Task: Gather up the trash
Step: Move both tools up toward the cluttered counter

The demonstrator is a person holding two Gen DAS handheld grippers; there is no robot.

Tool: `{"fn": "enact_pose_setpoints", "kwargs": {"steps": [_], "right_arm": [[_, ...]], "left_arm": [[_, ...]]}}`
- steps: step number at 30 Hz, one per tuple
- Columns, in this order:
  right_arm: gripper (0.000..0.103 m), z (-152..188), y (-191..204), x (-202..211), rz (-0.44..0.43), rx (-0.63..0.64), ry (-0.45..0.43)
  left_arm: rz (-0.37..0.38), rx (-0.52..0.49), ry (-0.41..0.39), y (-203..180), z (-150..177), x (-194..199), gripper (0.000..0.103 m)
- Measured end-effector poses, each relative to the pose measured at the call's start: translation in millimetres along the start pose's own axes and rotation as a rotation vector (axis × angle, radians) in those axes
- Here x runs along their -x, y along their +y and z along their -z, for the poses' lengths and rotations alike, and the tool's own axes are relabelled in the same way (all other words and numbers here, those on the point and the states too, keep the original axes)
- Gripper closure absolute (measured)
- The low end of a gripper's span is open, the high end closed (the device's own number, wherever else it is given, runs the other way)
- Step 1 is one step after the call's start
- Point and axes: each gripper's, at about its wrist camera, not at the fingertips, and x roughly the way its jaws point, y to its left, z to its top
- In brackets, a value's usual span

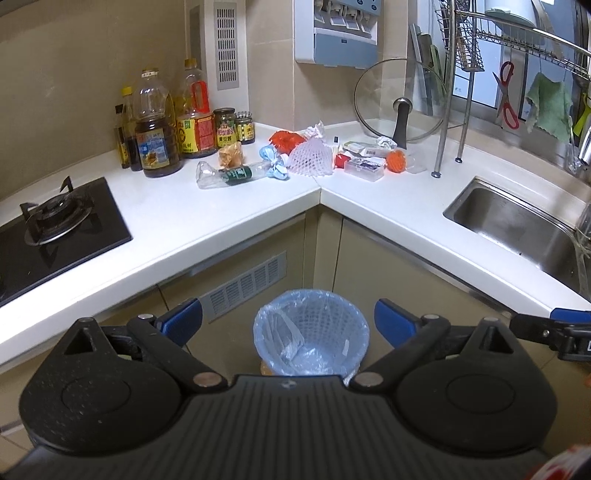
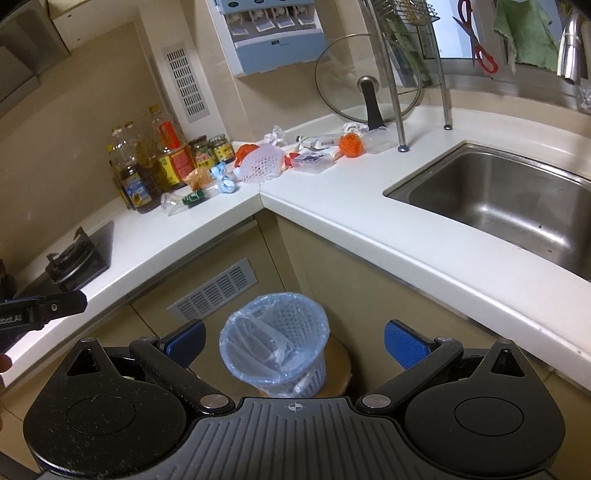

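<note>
A pile of trash lies in the counter corner: a crushed clear bottle with a green label (image 1: pixel 231 174) (image 2: pixel 186 199), a white foam net (image 1: pixel 309 158) (image 2: pixel 260 164), blue wrappers (image 1: pixel 275 165), a red bag (image 1: pixel 286 139), an orange net ball (image 1: pixel 396 160) (image 2: pixel 350 144), a clear plastic box (image 1: pixel 364 168) (image 2: pixel 312 162) and crumpled paper (image 1: pixel 314 130). A mesh bin with a blue liner (image 1: pixel 311 332) (image 2: pixel 275 341) stands on the floor below. My left gripper (image 1: pixel 288 325) is open and empty above the bin. My right gripper (image 2: pixel 293 345) is open and empty above the bin.
Oil and sauce bottles (image 1: pixel 159 129) stand at the back left by a gas hob (image 1: pixel 55 218). A steel sink (image 2: pixel 509 206) is on the right, with a glass lid (image 1: pixel 400 99) and a dish rack (image 1: pixel 517 33) behind. The white counter edge (image 1: pixel 221 240) overhangs the cabinets.
</note>
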Motion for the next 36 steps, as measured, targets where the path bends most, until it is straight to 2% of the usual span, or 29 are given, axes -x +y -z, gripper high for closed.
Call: {"fn": "enact_pose_setpoints", "kwargs": {"steps": [6,10,16,20,24,26,36], "right_arm": [[0.0,-21.3,-6.6,-30.7,0.006,-0.044,-0.011],[0.0,-43.0,-5.1,-64.6,0.018,-0.064,-0.011],[0.0,-83.2,2.7,-120.9,0.018,-0.095,-0.014],[0.0,-108.4,12.9,-161.1,0.014,-0.109,-0.014],[0.0,-131.0,23.7,-200.2,0.029,-0.104,-0.017],[0.0,-140.7,27.9,-218.4,0.034,-0.097,-0.021],[0.0,-173.8,35.0,-283.4,0.071,-0.12,-0.055]], "left_arm": [[0.019,-0.013,-0.021,6.2,-25.1,-39.9,0.007],[0.033,-0.017,-0.008,15.6,-47.7,-80.6,0.012],[0.057,-0.026,0.01,35.9,-85.7,-141.4,0.014],[0.068,-0.047,0.01,49.5,-112.4,-181.0,0.023],[0.084,-0.066,0.015,61.5,-135.8,-219.8,0.028],[0.096,-0.073,0.019,66.9,-146.7,-238.3,0.037],[0.146,-0.094,0.04,80.4,-181.5,-315.5,0.048]]}}
